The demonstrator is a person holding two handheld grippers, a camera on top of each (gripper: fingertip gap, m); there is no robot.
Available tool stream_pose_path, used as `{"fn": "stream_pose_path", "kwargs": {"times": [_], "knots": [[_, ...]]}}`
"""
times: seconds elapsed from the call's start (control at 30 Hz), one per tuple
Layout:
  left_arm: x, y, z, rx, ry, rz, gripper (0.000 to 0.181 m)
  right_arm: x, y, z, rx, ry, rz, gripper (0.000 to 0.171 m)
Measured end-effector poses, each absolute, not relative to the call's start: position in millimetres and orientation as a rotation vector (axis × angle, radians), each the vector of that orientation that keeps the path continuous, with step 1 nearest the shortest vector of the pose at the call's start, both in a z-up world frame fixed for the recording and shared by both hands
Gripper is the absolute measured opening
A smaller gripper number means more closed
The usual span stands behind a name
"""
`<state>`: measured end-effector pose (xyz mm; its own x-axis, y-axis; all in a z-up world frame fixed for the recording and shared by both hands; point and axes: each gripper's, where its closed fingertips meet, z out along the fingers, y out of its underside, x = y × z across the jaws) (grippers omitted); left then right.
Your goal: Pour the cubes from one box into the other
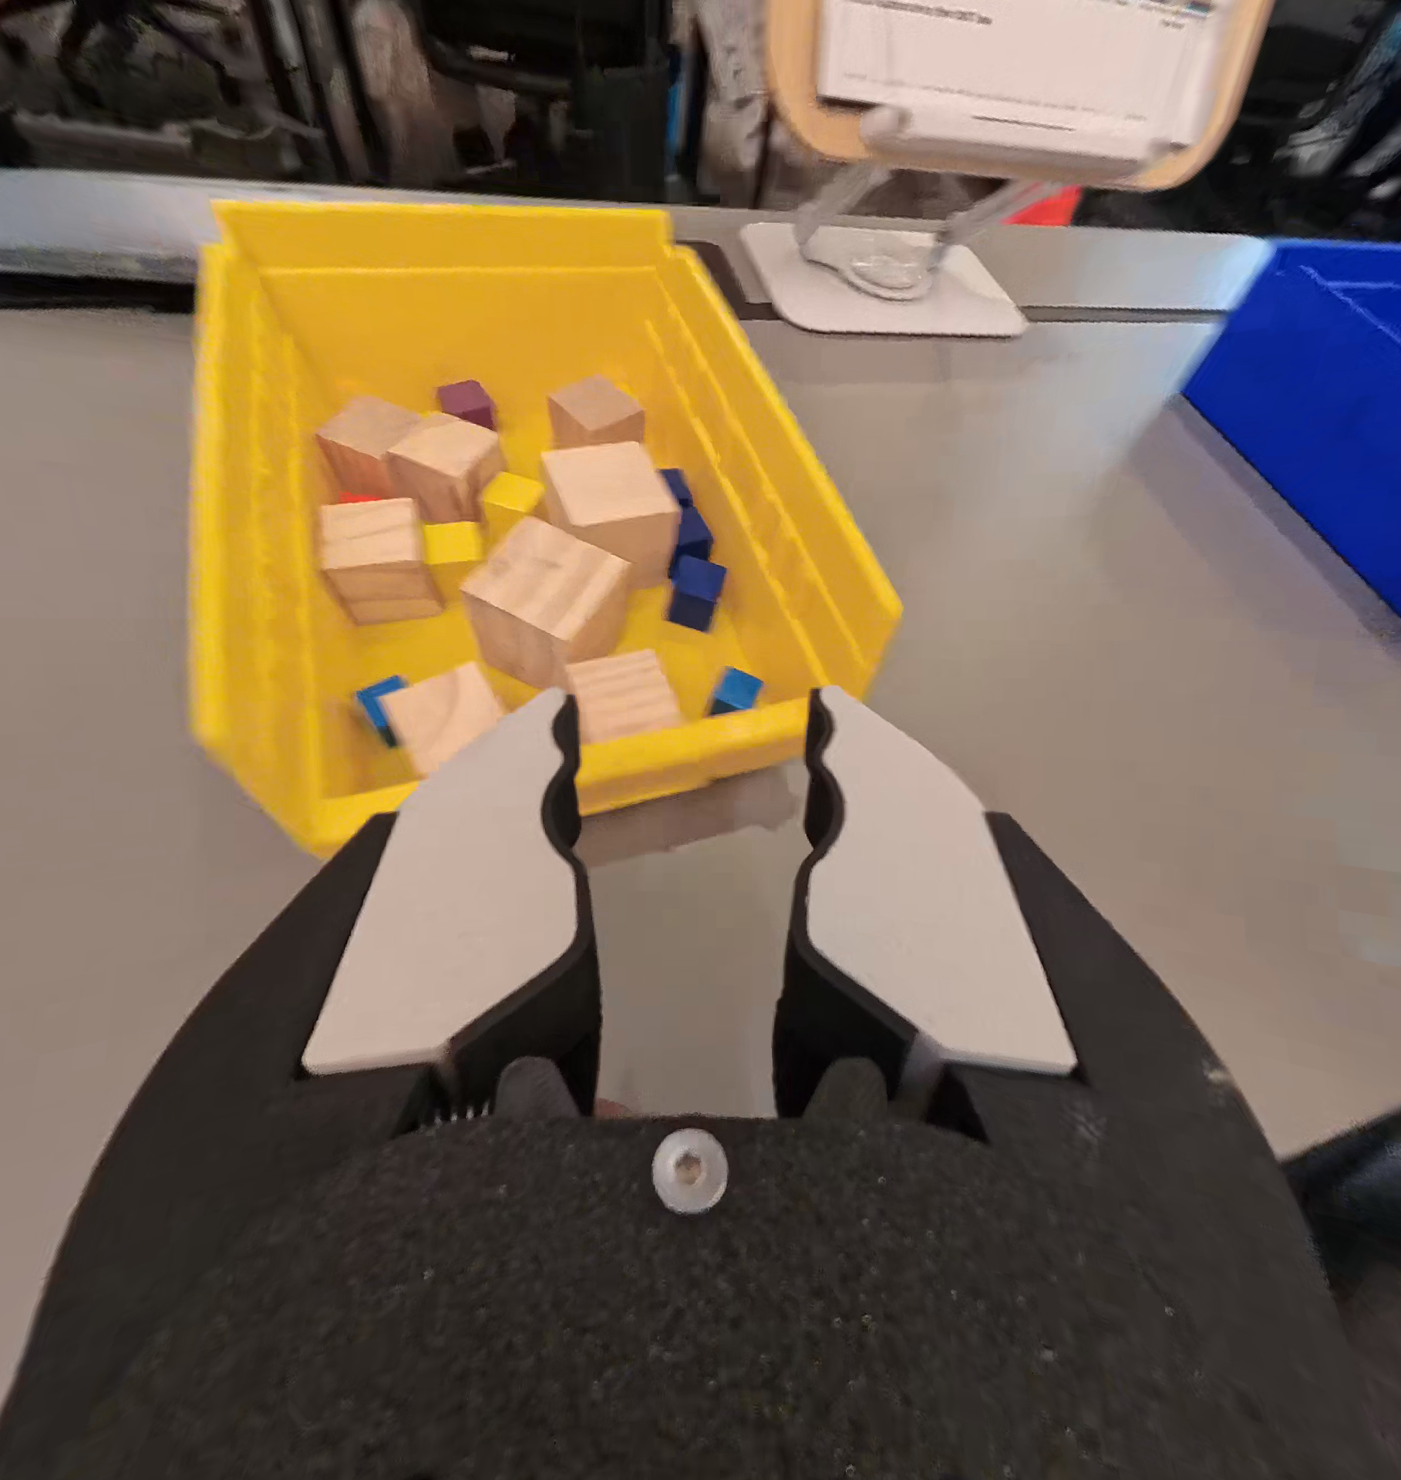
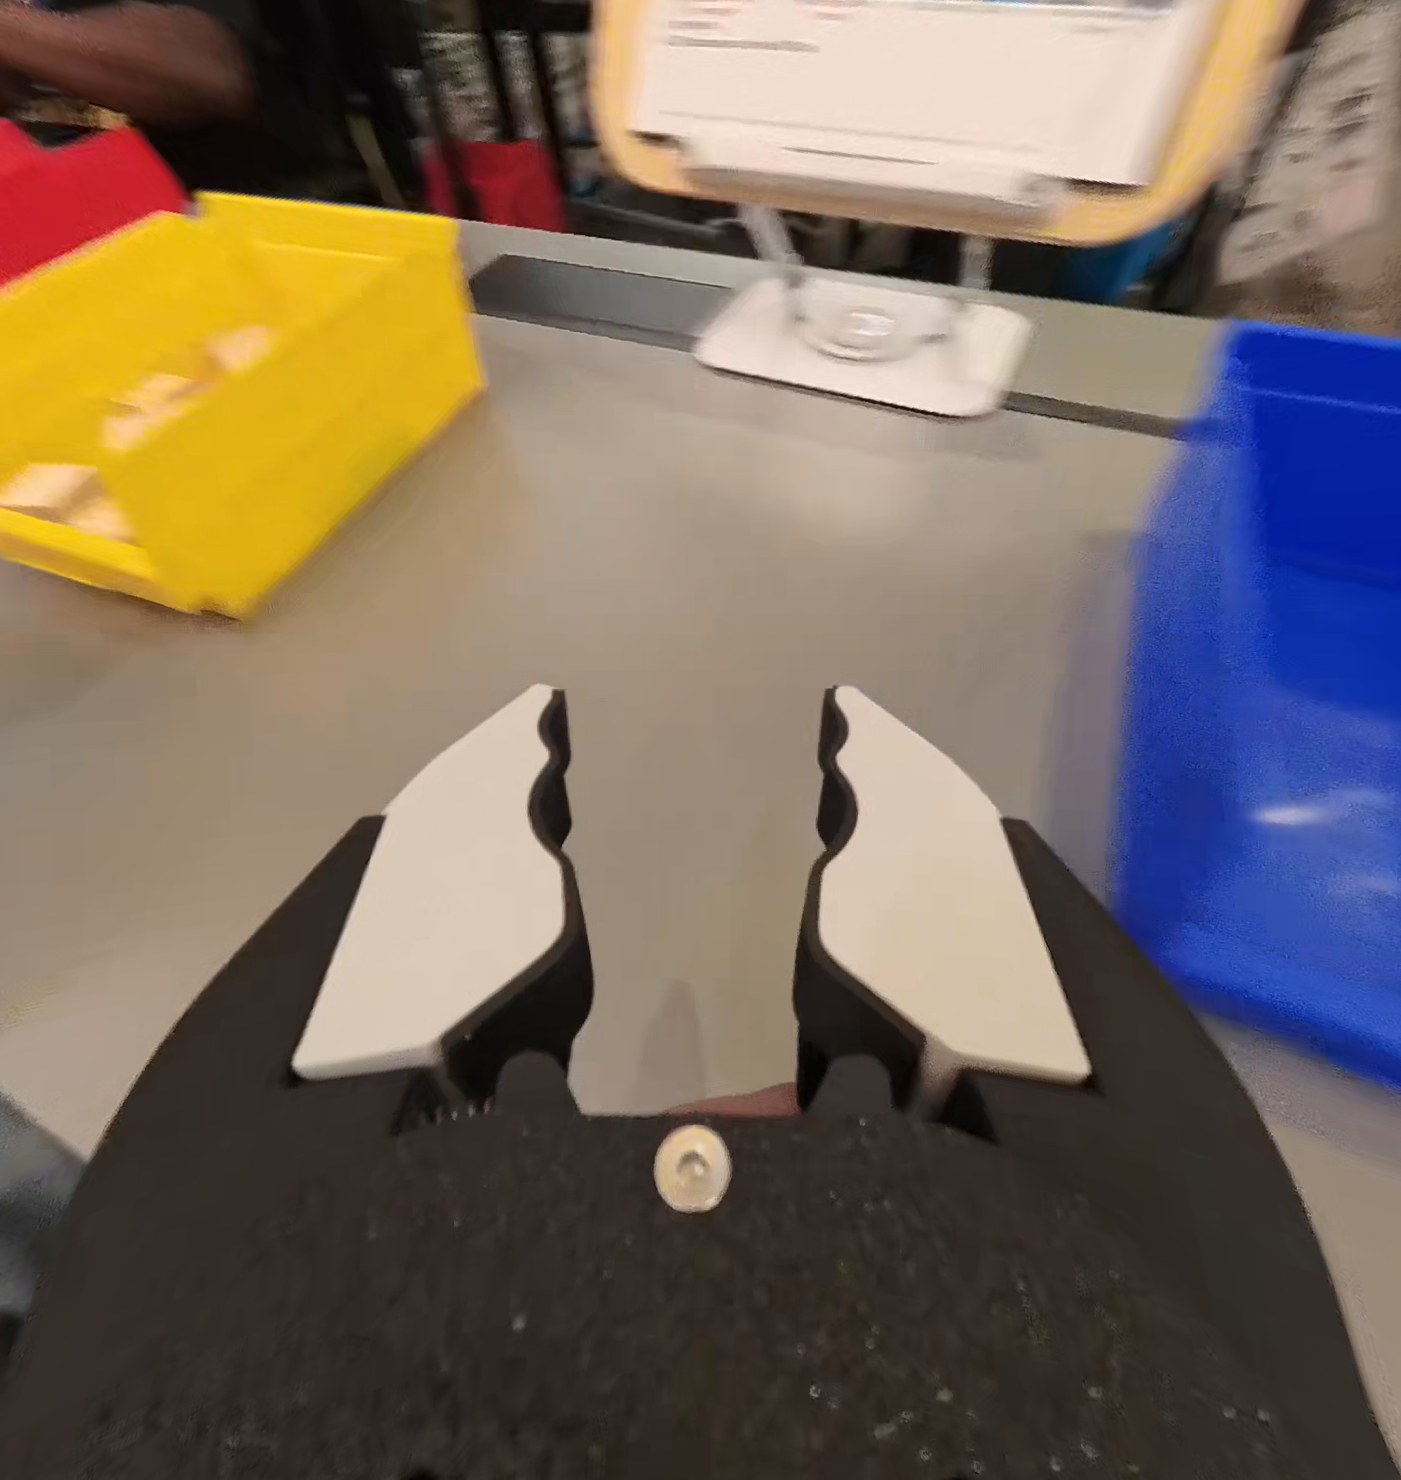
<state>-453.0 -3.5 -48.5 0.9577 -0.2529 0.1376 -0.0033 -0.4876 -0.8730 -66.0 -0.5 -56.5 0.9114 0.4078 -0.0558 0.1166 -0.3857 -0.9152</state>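
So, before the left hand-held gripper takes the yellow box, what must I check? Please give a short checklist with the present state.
1. Left hand-held gripper open: ok.
2. Its fingers line up with the near front lip of the yellow box: ok, but contact cannot tell.
3. Cubes all inside the yellow box: ok.
4. Blue box upright and ready to receive: ok; whether it is empty, cannot tell.
5. Right hand-held gripper open and holding nothing: ok.
6. Table between the two boxes free: ok.

Yellow box (image 1: 473, 264) holds wooden and small coloured cubes (image 1: 545, 597) (loosely jumbled); blue box (image 2: 1282, 641) stands well apart
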Motion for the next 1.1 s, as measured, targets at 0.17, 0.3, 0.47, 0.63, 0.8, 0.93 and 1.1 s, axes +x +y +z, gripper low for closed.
{"fn": "stream_pose_path", "kwargs": {"times": [0.17, 0.3, 0.47, 0.63, 0.8, 0.93, 1.1], "knots": [[-535.7, 63.0, -42.6, -2.278, 0.083, -0.139, 0.051, -214.0, 46.9, -57.8, -2.102, -0.481, 0.597, 0.066], [-574.2, 127.3, -72.4, -2.519, 0.095, -0.072, 0.06, -284.5, 95.6, -79.2, -2.28, -0.52, 0.602, 0.062], [-587.1, 185.4, -105.9, -2.705, 0.066, -0.141, 0.059, -343.6, 149.4, -83.5, -2.446, -0.469, 0.742, 0.059], [-581.1, 205.4, -119.5, -2.819, 0.113, -0.128, 0.036, -368.2, 198.0, -101.0, -2.611, -0.451, 0.631, 0.059], [-567.9, 204.4, -122.3, -2.843, 0.109, -0.115, 0.006, -373.9, 205.2, -131.6, -2.768, -0.405, 0.556, 0.055], [-565.6, 201.9, -122.3, -2.874, 0.005, -0.09, 0.006, -373.0, 206.7, -143.7, -2.801, -0.455, 0.4, 0.052], [-536.9, 189.2, -122.5, -2.875, -0.032, -0.11, 0.005, -353.2, 203.4, -142.8, -2.782, -0.57, 0.216, 0.048]]}}
